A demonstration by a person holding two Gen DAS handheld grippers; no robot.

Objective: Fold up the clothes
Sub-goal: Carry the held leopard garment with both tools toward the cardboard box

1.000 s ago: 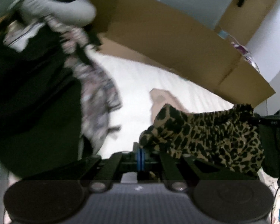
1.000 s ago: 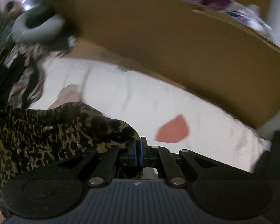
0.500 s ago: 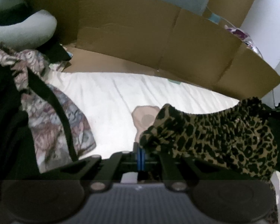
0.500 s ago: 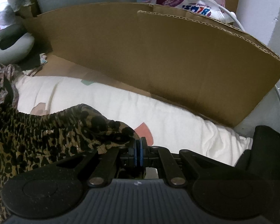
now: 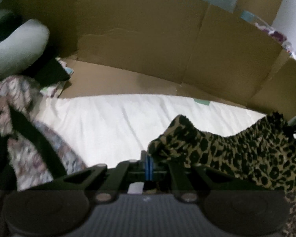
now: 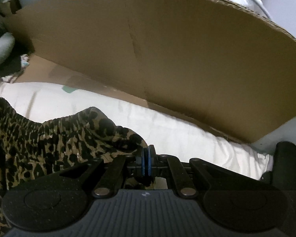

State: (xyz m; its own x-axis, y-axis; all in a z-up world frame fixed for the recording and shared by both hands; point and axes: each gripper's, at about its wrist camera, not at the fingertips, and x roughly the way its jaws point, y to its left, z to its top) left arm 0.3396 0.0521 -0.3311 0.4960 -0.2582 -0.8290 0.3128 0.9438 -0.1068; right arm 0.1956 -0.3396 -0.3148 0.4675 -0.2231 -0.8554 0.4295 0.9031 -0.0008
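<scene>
The jaws of the left gripper (image 5: 149,165) are being kept pressed together on one top corner of the leopard-print garment (image 5: 236,154). The jaws of the right gripper (image 6: 146,163) are being kept pressed together on the other top corner. The garment is being held up between the two grippers, over the white bedding (image 5: 116,126), and its top edge is sagging in the middle.

The cloth looks thin, soft and light, so it is likely to droop and swing when it is being moved. It is best held by the gathered top edge, near the corners, where the cloth is bunched and thicker.

A wall of brown cardboard (image 6: 187,59) is standing behind the bedding. A flowery garment with black straps (image 5: 29,138) is lying at the left, partly on the bedding, so less room is being left there. A grey cushion (image 5: 15,49) is lying farther back.
</scene>
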